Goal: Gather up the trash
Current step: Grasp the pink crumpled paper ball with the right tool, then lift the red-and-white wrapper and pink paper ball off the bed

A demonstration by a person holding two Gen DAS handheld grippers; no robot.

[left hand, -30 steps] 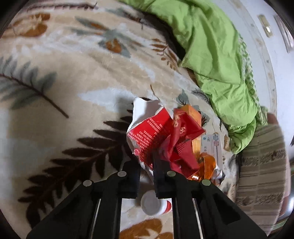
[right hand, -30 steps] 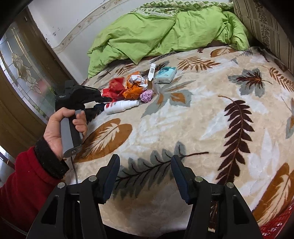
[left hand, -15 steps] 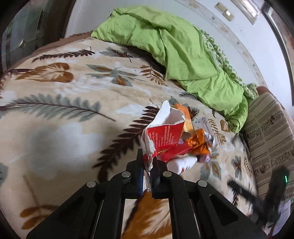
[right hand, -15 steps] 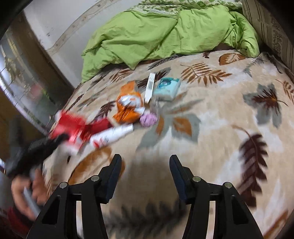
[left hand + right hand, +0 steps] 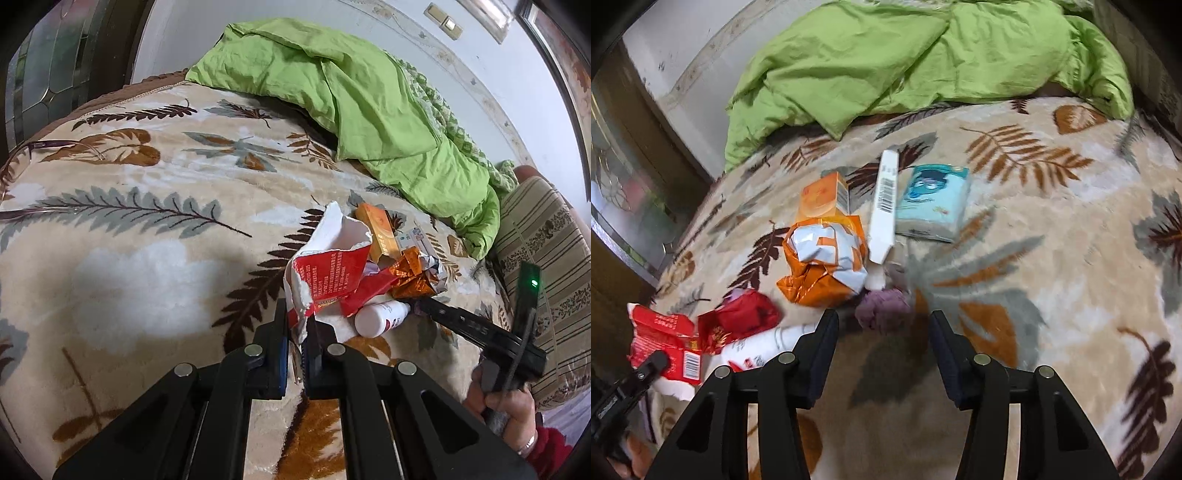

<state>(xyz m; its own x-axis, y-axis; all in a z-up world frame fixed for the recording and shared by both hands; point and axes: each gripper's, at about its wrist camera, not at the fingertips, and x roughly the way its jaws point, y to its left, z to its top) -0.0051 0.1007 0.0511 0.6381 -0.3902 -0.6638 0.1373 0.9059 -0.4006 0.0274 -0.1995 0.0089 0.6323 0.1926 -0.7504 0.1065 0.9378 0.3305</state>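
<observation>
My left gripper [image 5: 296,325] is shut on a torn red and white wrapper [image 5: 327,269] and holds it just above the leaf-patterned blanket. In the right wrist view the same wrapper [image 5: 661,343] shows at the far left. My right gripper [image 5: 882,332] is open, its fingers either side of a purple crumpled ball [image 5: 884,308]. Ahead of it lie a crumpled orange foil wrapper [image 5: 823,262], an orange box [image 5: 823,195], a long white box [image 5: 884,206], a blue tissue pack [image 5: 934,201], a crumpled red wrapper [image 5: 746,315] and a white bottle [image 5: 764,347].
A green quilt [image 5: 886,62] is heaped at the back of the bed. A striped cushion [image 5: 535,251] lies at the right in the left wrist view. Spectacles [image 5: 33,155] lie on the blanket near its left edge. The blanket [image 5: 1052,258] stretches to the right.
My left gripper has lifted the red wrapper back from the pile. My right gripper has moved forward to the trash and now straddles the purple ball.
</observation>
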